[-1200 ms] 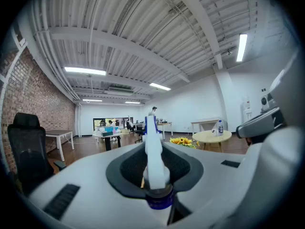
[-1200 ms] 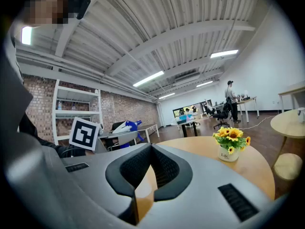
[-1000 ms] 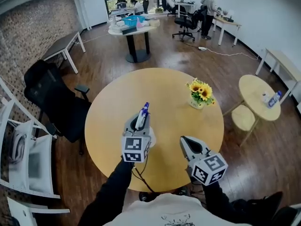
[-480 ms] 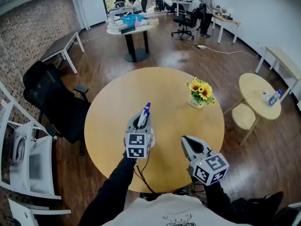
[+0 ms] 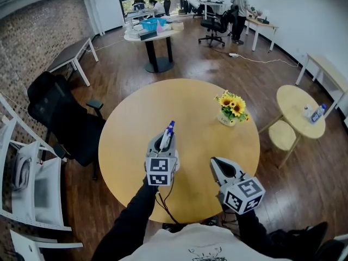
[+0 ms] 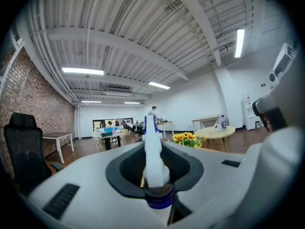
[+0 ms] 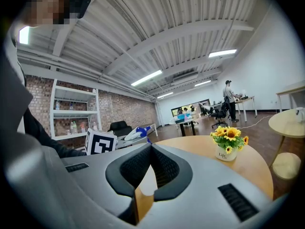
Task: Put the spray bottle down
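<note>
Though close, spray bottle (image 6: 153, 162) body unseen

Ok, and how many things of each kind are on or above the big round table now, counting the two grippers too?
Spray bottle: 1
Pot of sunflowers: 1
Grippers: 2 (left gripper, right gripper)
Total: 4
</note>
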